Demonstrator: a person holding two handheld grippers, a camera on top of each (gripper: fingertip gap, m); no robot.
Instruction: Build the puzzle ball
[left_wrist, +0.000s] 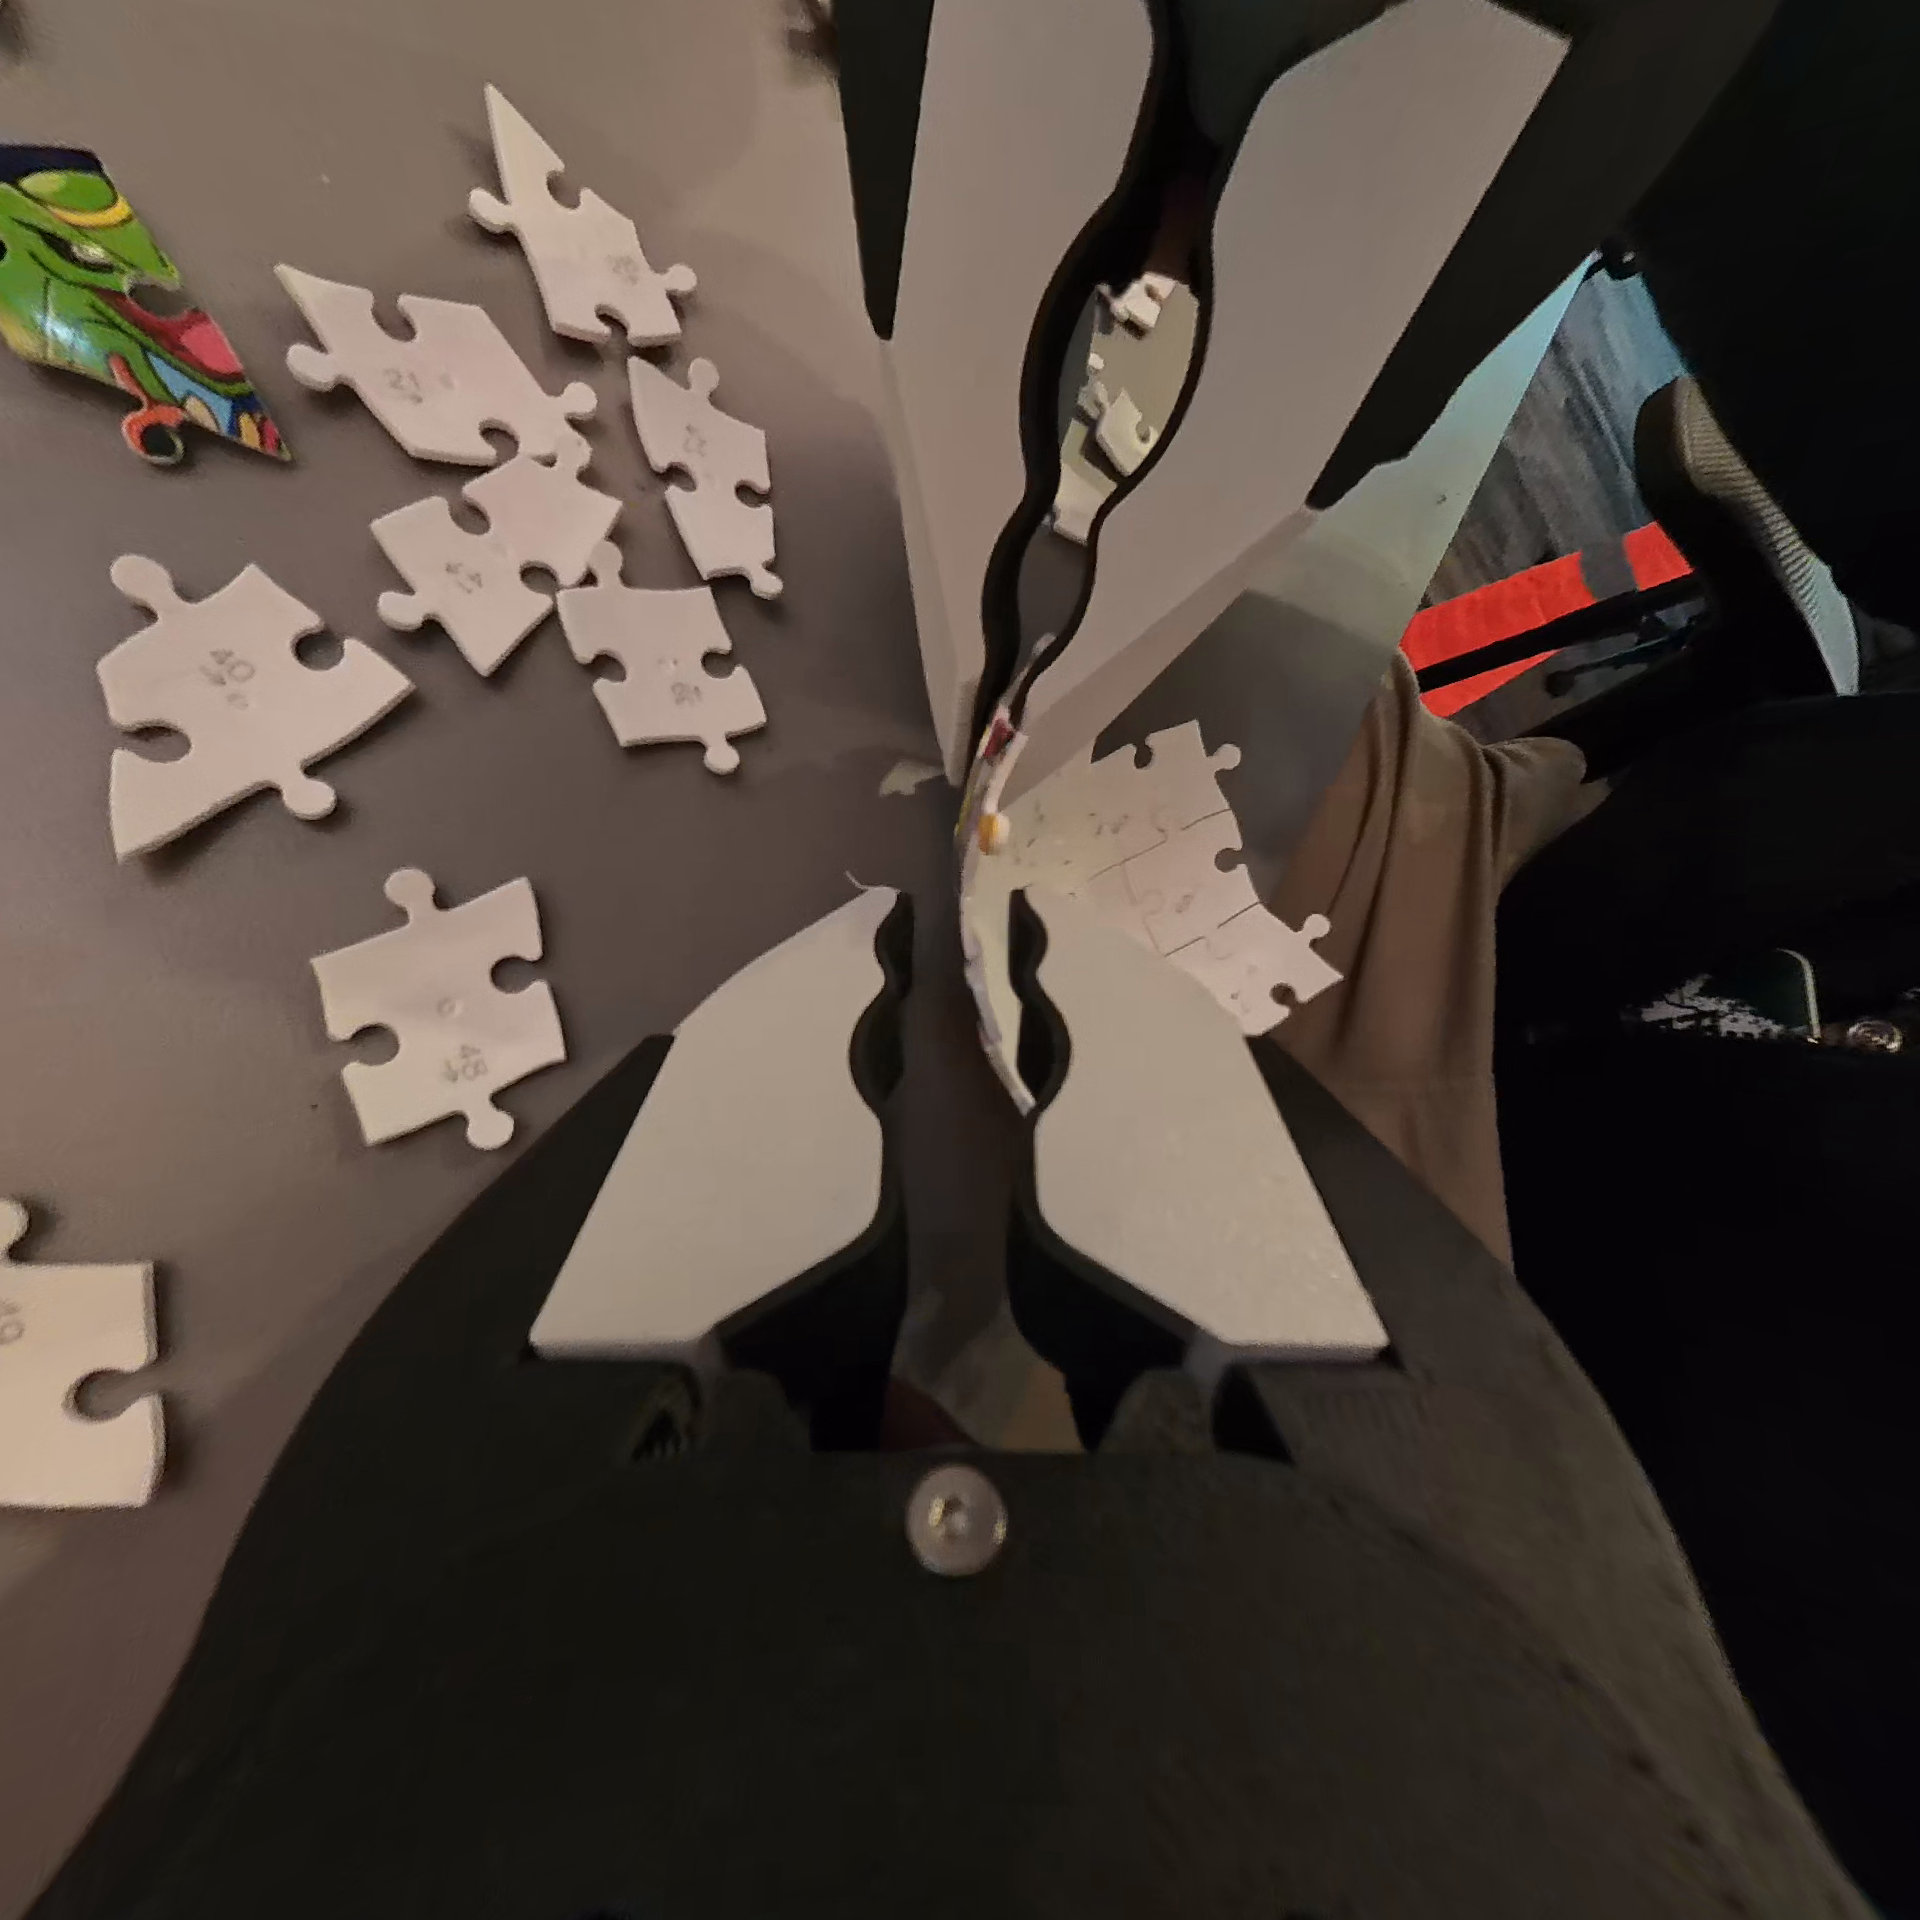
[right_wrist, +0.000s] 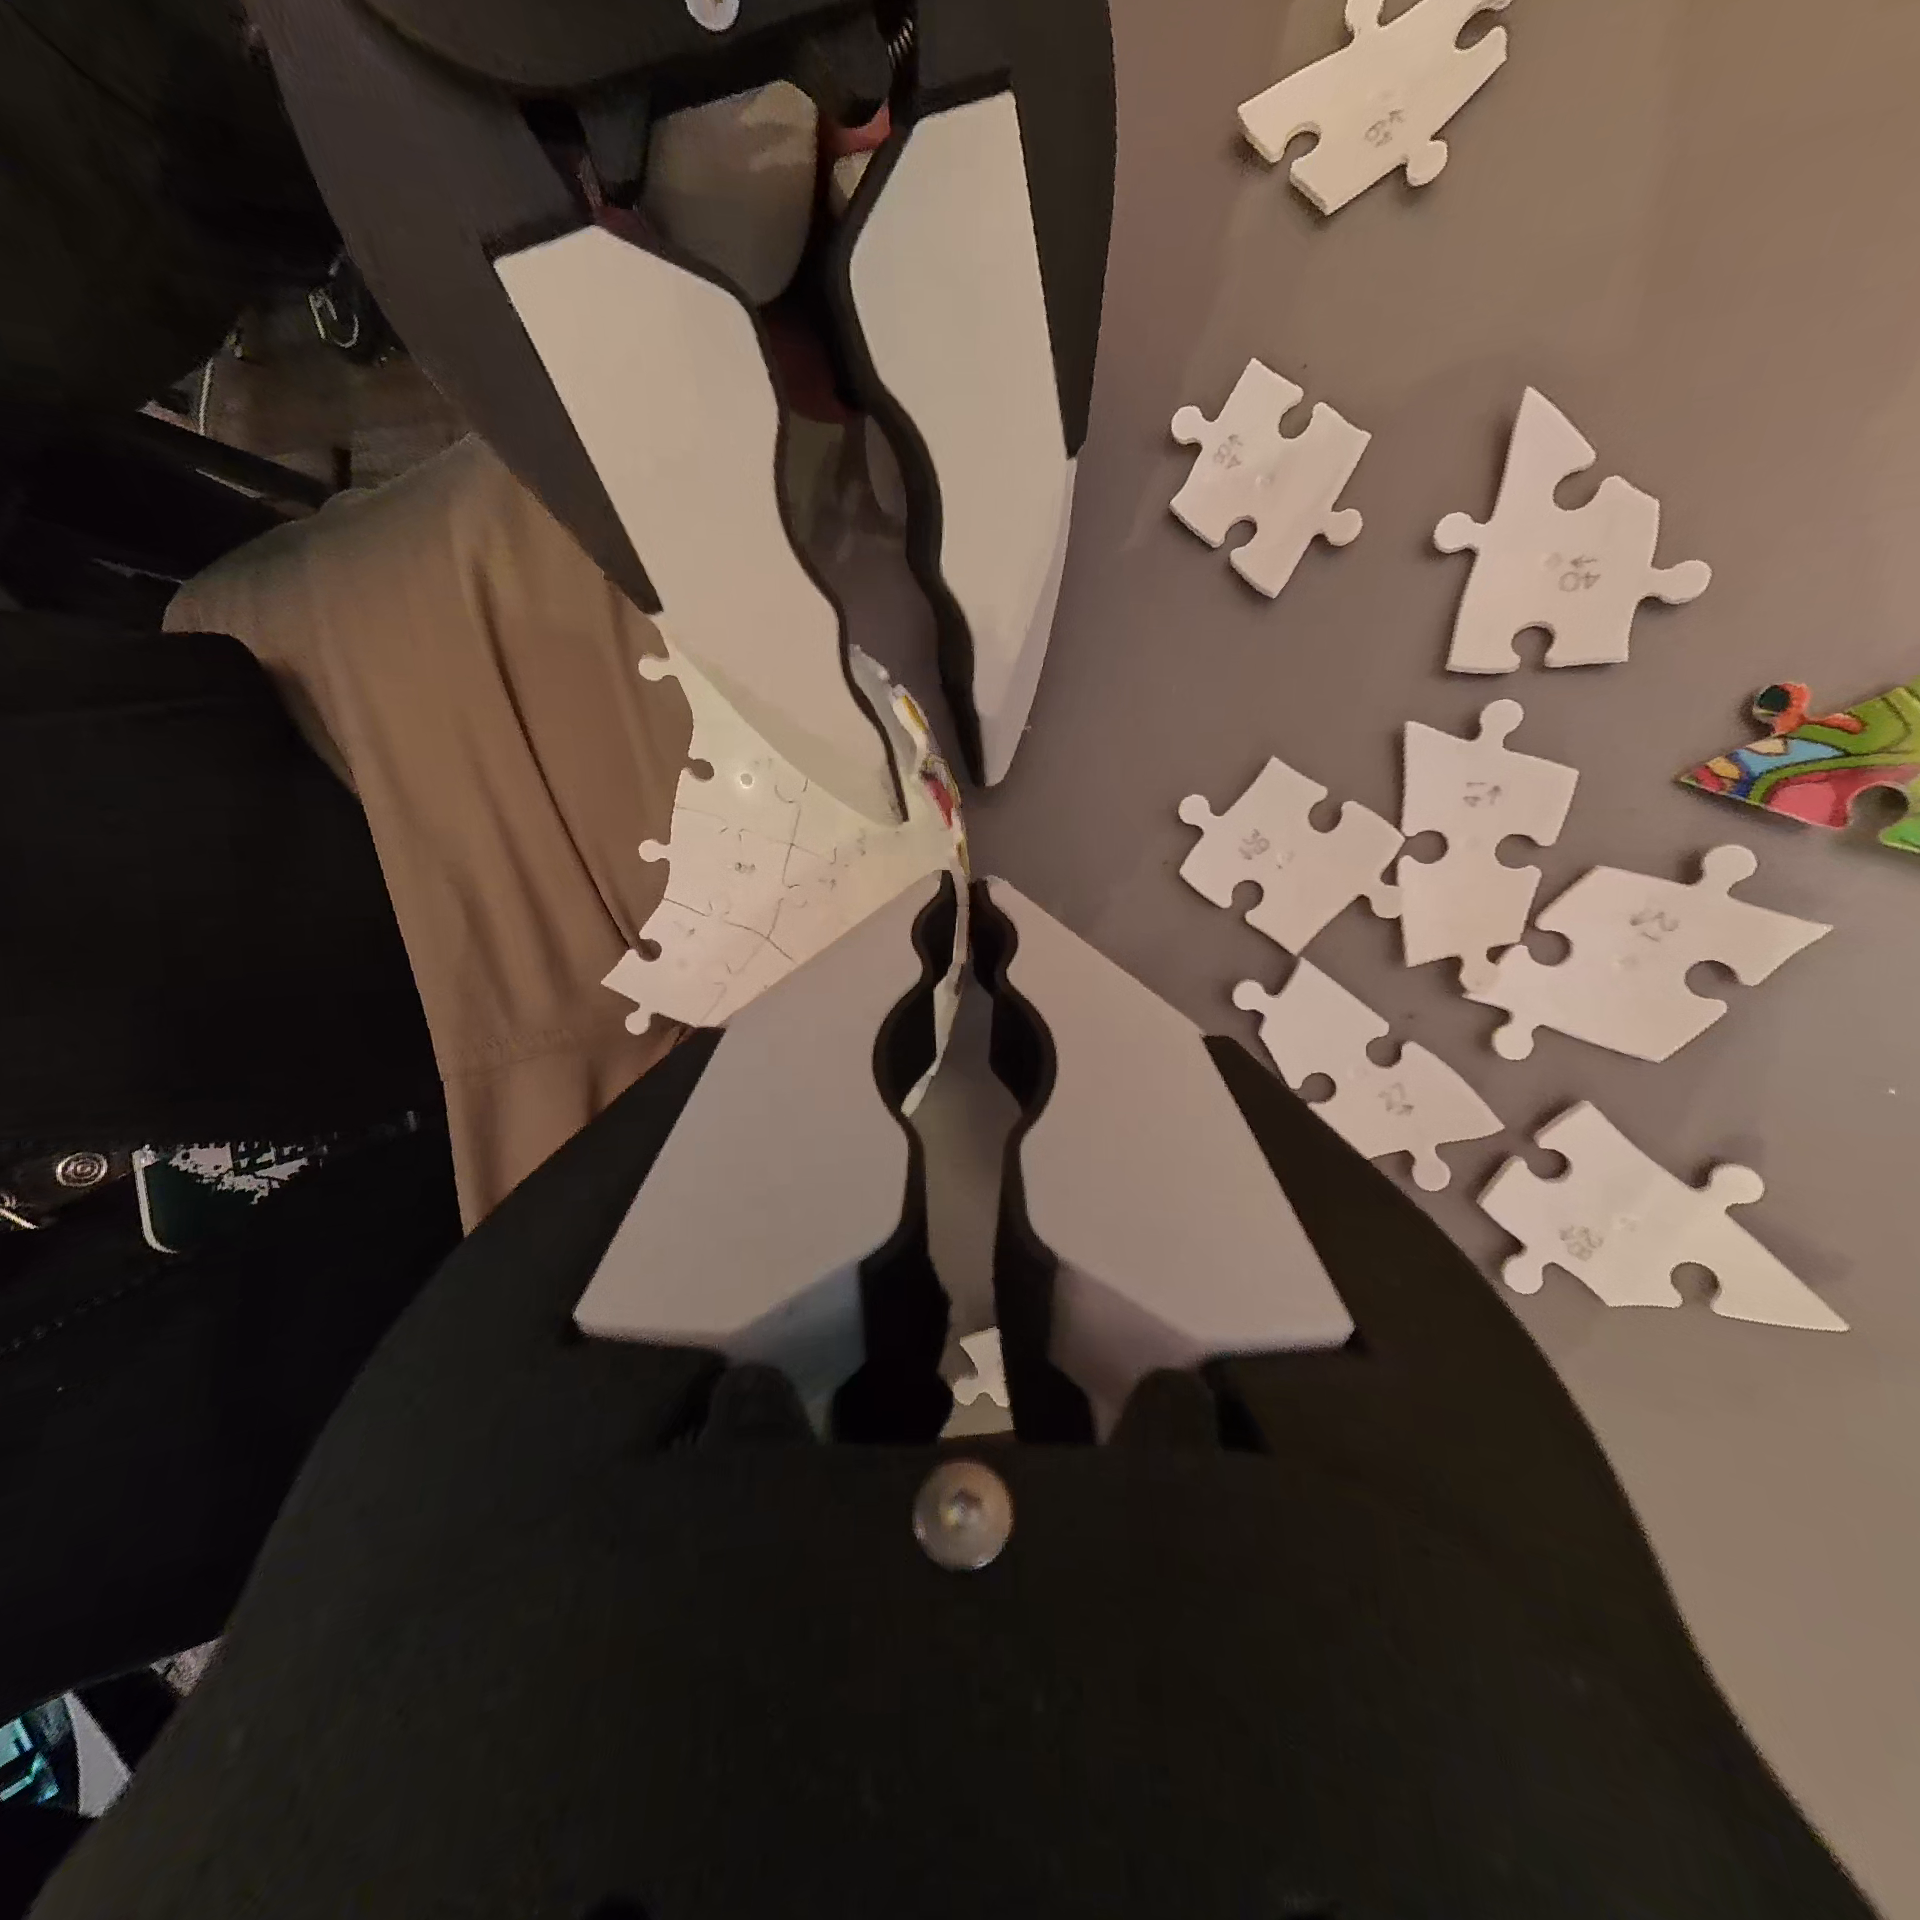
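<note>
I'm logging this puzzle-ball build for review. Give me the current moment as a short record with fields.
surface: grey table
assembled part: curved section of joined pieces, white side in view, held above the table edge
left gripper: shut on the curved section's edge
right gripper: shut on the same edge, tips facing the left gripper
loose pieces: white pieces face down on the table
face-up piece: one colourful piece apart from the rest
background: person's tan sleeve

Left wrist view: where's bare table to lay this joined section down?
Bare grey table lies between the lone white piece and the left gripper, and along the top-left edge above the colourful piece. The overlapping white cluster is crowded. Both grippers pinch the curved joined section.
</note>
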